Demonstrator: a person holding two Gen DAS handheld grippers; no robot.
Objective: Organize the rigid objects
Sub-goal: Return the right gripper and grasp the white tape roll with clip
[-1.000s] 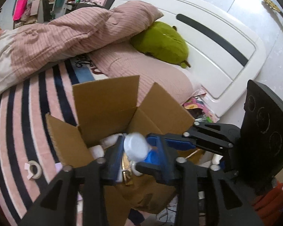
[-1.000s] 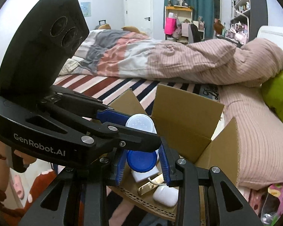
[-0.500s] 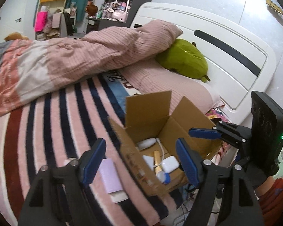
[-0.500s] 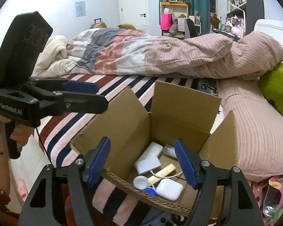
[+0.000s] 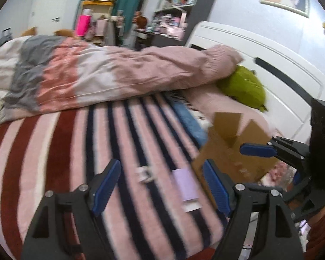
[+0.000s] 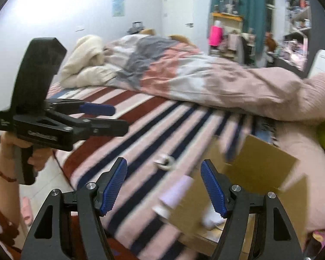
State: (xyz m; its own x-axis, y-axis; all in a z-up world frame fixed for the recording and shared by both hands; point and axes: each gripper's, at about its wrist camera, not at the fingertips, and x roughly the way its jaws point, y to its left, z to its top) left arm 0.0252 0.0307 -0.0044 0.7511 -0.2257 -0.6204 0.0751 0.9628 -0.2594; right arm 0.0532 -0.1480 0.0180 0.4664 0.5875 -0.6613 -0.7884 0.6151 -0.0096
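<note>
Left wrist view: my left gripper [image 5: 162, 183] hangs wide open and empty above the striped bedspread [image 5: 54, 151]; the cardboard box [image 5: 234, 149] sits at the bed's right edge, lilac card [image 5: 186, 184] just beside it.

Right wrist view: my right gripper [image 6: 163, 186] gapes empty over the tape roll [image 6: 165, 161].

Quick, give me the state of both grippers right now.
Left gripper: open, holding nothing.
Right gripper: open, holding nothing.
</note>
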